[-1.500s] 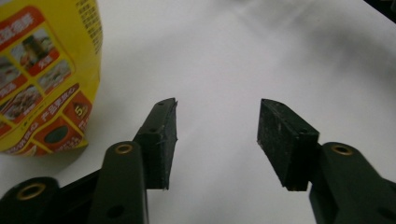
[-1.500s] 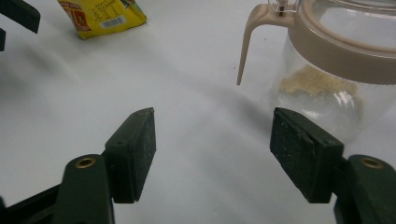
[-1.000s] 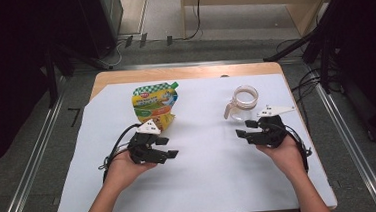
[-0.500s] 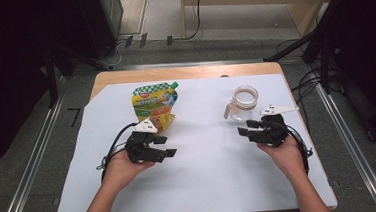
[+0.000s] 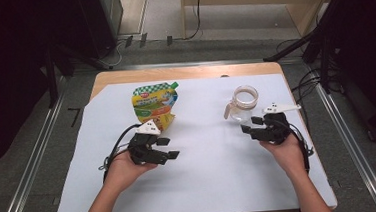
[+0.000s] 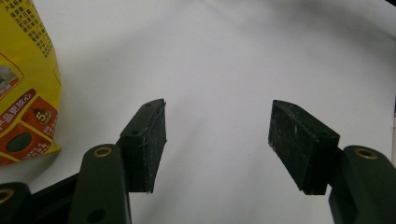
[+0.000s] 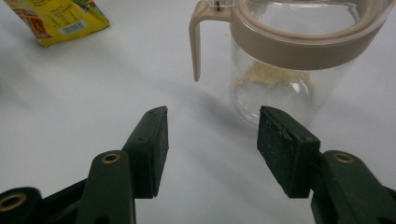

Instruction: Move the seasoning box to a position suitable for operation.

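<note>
While jaws gape, glass jar [image 7: 289, 70] just beyond right gripper [image 7: 212, 144].

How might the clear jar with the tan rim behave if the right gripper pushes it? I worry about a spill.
The jar looks nearly empty, so probably light and easy to slide. It stands upright and fairly tall, so a push near the rim may tip it. Its smooth clear wall could slip between the right gripper pads.

Wooden table [image 5: 193, 71] under white sheet [image 5: 206, 185]; grey floor [image 5: 23, 142]; metal rails [image 5: 30, 167]; dark surroundings.
</note>
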A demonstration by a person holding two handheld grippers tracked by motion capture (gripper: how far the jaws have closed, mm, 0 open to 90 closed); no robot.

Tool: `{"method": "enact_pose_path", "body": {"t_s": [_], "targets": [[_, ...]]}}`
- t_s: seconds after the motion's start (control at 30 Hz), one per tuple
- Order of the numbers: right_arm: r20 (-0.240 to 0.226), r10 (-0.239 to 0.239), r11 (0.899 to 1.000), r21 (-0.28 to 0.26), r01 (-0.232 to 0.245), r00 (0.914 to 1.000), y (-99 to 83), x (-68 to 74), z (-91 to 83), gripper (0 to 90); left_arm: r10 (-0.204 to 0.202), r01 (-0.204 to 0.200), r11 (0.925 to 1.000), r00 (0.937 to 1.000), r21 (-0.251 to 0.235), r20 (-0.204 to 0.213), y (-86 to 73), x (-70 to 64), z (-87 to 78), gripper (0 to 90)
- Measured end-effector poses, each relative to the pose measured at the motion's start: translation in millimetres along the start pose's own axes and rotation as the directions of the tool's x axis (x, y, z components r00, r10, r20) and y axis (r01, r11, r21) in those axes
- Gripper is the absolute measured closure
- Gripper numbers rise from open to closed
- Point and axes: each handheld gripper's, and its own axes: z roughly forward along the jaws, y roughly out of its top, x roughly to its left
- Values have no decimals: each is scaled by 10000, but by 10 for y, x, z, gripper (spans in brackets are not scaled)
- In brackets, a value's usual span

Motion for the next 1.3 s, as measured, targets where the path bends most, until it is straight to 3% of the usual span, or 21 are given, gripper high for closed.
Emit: {"method": "enact_pose_path", "body": {"t_s": [0.1,0.4,0.6,1.03,1.2,1.3], "targets": [[87,101,9999,67,-102,9999,18,-21,2,443,-105,104,9999,9999,69,115,5,-7,0,385],[306,167,9999,20,-167,9994,46,-95,38,418,114,-114,9999,9999,-43,17,13,-33,-11,385],[468,240,9996,-173,-232,9986,77,-141,73,394,-176,177,9996,9998,-239,56,5,-11,-32,374],[1363,726,9972,-282,-694,9880,150,-275,305,258,-220,220,9997,9998,-78,34,-28,1,-47,381],[1288,1177,9917,-665,-1098,9847,139,-323,450,178,-277,277,9996,9996,-77,-75,-43,16,-71,382],[1444,1223,9902,-843,-1109,9819,119,-321,560,137,-213,211,9996,9997,-192,-138,-53,23,-86,387]]}}
